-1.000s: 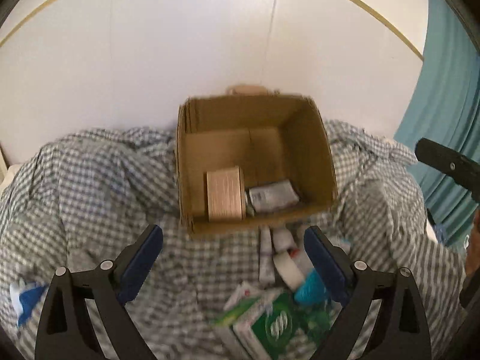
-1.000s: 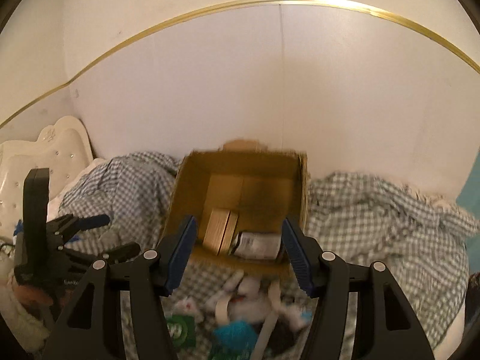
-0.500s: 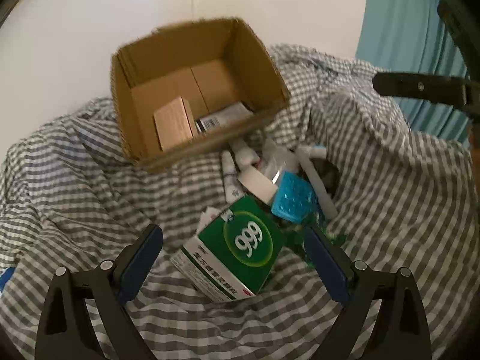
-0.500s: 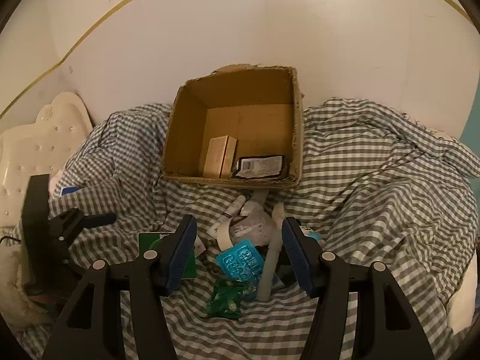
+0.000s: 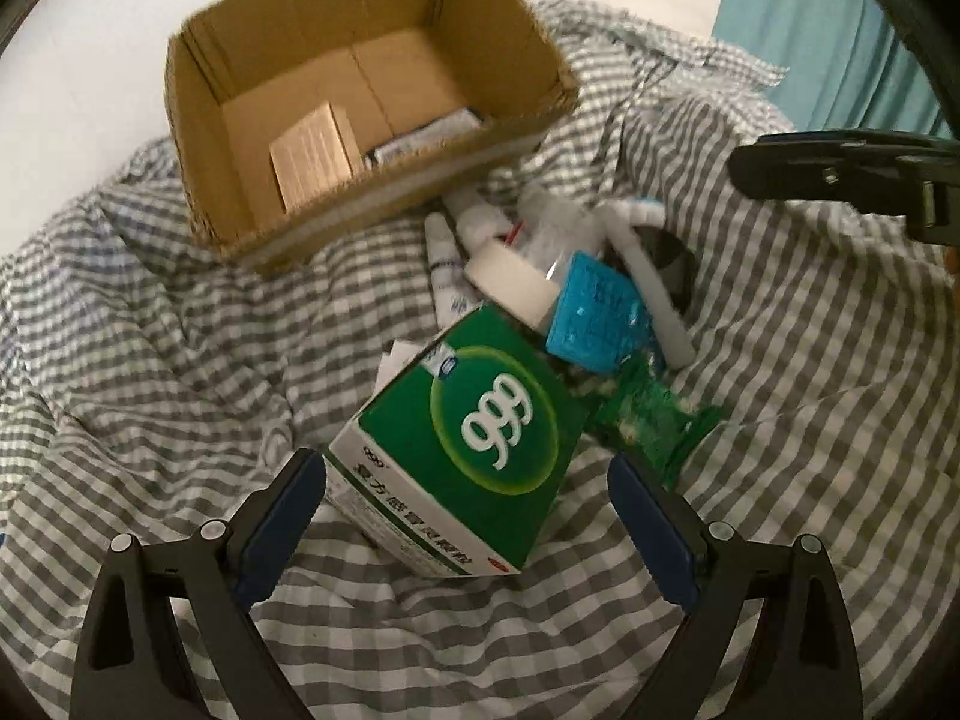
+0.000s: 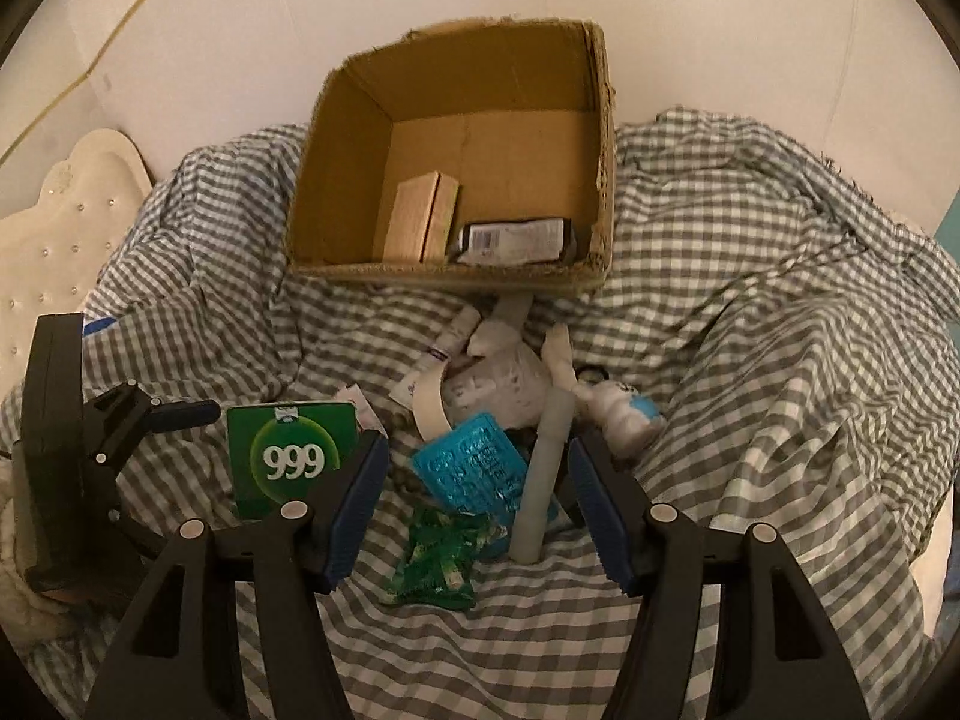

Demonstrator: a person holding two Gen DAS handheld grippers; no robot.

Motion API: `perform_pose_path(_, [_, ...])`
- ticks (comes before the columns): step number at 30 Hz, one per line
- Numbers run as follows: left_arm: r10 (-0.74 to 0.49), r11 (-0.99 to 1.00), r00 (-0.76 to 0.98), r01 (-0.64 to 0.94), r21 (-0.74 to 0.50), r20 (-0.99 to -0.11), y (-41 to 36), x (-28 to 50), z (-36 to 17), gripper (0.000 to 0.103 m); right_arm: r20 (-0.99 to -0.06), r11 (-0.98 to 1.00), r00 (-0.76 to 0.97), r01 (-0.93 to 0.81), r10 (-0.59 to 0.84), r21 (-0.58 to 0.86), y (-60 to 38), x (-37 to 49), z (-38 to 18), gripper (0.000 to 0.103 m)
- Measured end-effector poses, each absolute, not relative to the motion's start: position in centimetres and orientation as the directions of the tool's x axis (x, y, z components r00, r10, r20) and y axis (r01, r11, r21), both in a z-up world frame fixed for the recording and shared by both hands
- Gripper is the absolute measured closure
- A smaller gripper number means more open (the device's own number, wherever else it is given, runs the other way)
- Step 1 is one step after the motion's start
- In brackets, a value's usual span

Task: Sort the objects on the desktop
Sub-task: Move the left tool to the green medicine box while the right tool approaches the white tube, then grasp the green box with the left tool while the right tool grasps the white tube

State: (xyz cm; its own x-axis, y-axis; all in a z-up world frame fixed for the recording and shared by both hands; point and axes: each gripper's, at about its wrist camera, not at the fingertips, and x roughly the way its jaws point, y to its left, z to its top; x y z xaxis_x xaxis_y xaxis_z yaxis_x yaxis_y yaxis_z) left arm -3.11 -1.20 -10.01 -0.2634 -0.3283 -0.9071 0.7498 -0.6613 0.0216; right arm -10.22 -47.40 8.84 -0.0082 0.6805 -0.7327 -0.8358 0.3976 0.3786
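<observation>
A brown cardboard box (image 6: 456,180) sits on a bed covered with a grey checked sheet (image 6: 750,312). Inside the box are a small tan carton (image 6: 420,217) and a dark flat packet (image 6: 513,239). The rest of the things are in a messy heap on the sheet, just in front of the box.

The left gripper (image 5: 465,501) hangs over the green box with 999 on it (image 5: 462,450). Its jaws are wide apart and hold nothing. The green box lies tilted between them, but the blue pads (image 5: 282,516) do not touch it.

The right gripper (image 6: 477,504) is over the middle of the heap. Its jaws are opening a little and they hold nothing too. Between them lie a blue pill sheet (image 6: 471,468), a long pale tube (image 6: 543,480) and a crinkly green packet (image 6: 438,558).

Here is what I think could go wrong. The things in the heap lie on top of each other, so the right gripper might grab two at once, or pinch the sheet. The pill sheet is thin and flat and could slip out. The green box is wide and crooked, so it might twist in the left jaws. The two grippers are near each other and could bump. The sheet is soft and lumpy, so pushing down could make the white tape roll (image 5: 510,282) roll away.
</observation>
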Motion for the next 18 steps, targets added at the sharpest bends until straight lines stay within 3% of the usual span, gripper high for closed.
perform_pose_path(8, [-0.3,-0.673,-0.175,0.735,0.078,-0.938,-2.2,-4.3,-12.6,0.005,-0.792,0.433,-0.031,-0.823,0.61,0.366,-45.5,-9.4,6.3,0.04])
perform_pose_path(10, [-0.271,-0.68,-0.185,0.731,0.053,-0.945,-2.6,-4.5,-12.9,0.005,-0.811,0.348,-0.103,-0.867,0.576,0.357,-44.6,-9.3,5.5,0.04])
perform_pose_path(12, [-0.258,-0.678,-0.193,0.734,0.035,-0.947,-3.0,-4.5,-13.1,0.005,-0.83,0.349,-0.117,-0.869,0.546,0.352,-43.7,-9.3,4.2,0.044])
perform_pose_path(14, [-0.255,-0.675,-0.207,0.737,0.021,-0.945,-3.4,-4.4,-13.0,0.006,-0.848,0.346,-0.13,-0.873,0.514,0.344,-43.0,-9.5,3.0,0.058])
perform_pose_path(18, [-0.273,-0.686,-0.216,0.727,0.032,-0.938,-3.4,-4.8,-12.8,0.005,-0.876,0.344,-0.173,-0.871,0.45,0.349,-41.8,-10.0,0.3,0.063])
